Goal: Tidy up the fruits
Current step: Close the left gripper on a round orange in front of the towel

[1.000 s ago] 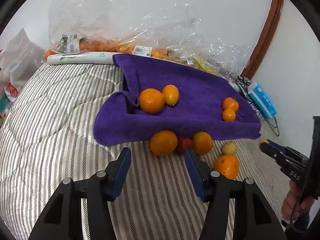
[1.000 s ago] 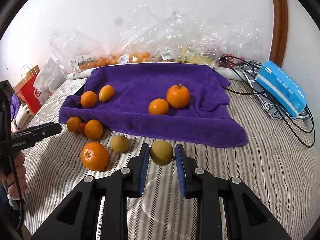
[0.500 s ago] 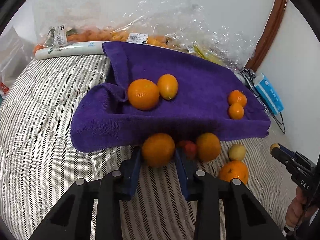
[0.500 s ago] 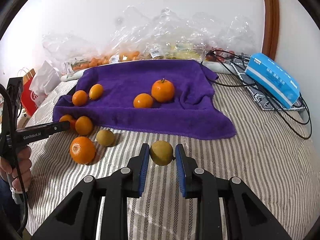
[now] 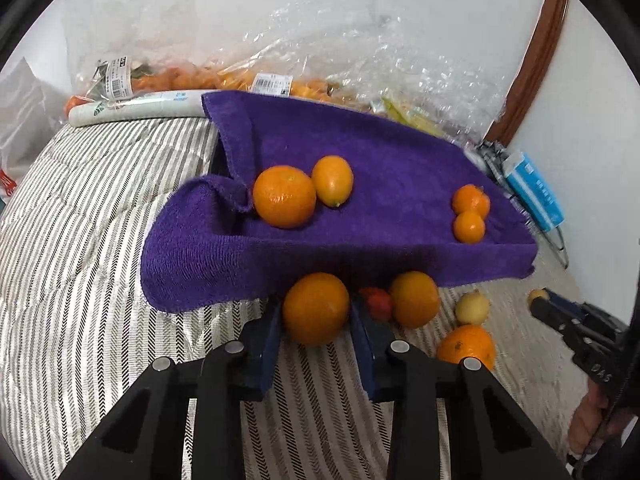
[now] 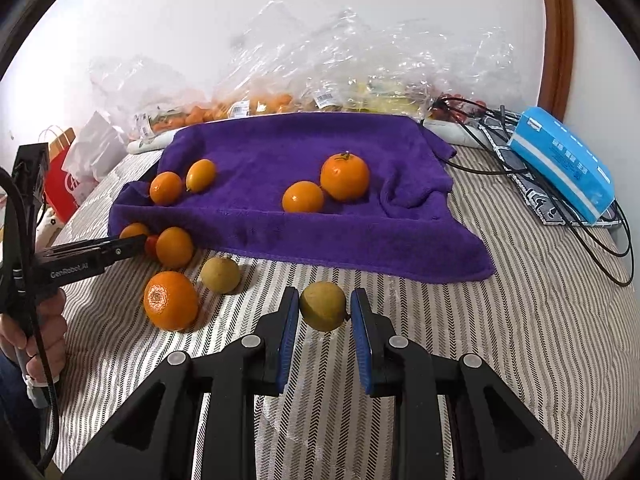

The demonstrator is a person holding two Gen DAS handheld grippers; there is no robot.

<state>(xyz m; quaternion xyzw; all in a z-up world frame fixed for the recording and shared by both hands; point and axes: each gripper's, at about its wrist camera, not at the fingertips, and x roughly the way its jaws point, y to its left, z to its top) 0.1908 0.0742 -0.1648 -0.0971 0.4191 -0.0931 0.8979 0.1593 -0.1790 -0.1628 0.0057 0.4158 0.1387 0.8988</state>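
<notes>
orange at purple towel front edge: left gripper just closed round it, ready to lift; right gripper grips yellow-green fruit.

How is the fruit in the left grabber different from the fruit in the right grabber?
The round orange fruit between the left gripper's fingers is bright orange; the yellow-green fruit in the right gripper is dull and greenish. The orange fruit sits against the purple towel's front edge; the yellow-green fruit is clear of it. Both are round and sit between blue-padded fingers over the striped quilt.
</notes>
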